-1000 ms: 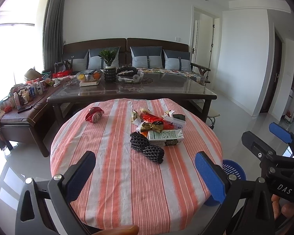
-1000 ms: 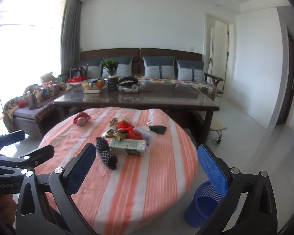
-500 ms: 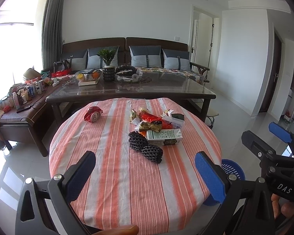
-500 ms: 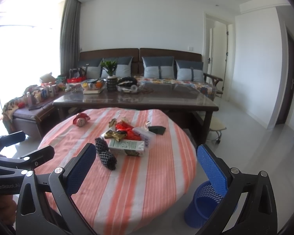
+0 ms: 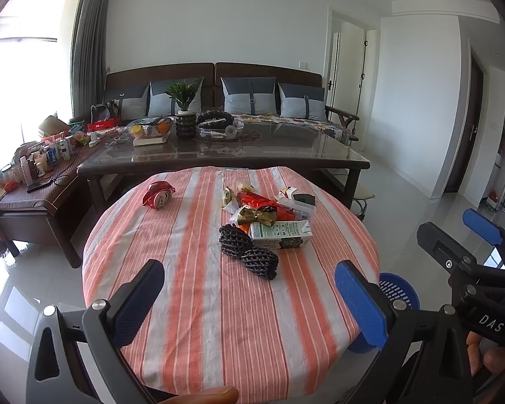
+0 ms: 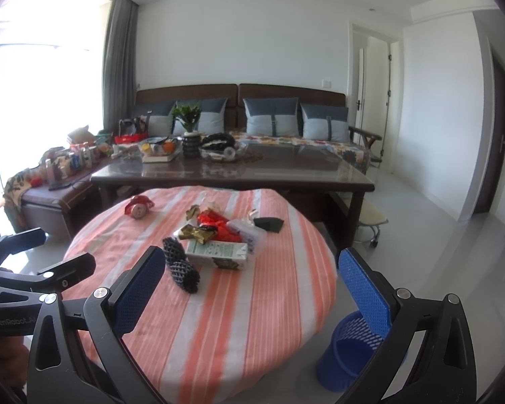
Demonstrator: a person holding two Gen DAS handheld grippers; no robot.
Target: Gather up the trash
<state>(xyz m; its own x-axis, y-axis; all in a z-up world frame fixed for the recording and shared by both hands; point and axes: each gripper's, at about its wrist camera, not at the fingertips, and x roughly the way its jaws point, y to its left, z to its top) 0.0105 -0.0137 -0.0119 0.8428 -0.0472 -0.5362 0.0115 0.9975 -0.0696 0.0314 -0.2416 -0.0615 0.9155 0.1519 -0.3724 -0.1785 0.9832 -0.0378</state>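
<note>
Trash pile (image 5: 269,215) on round table (image 5: 198,303), well ahead of left claw (image 5: 249,299) and right claw (image 6: 252,289), both spread, empty; blue bin (image 6: 350,353) beside table.

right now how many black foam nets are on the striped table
2. One black foam net lies left of the green-and-white carton, touching it; the other black foam net lies nearer the grippers, against the first. The trash pile could hide more.
</note>
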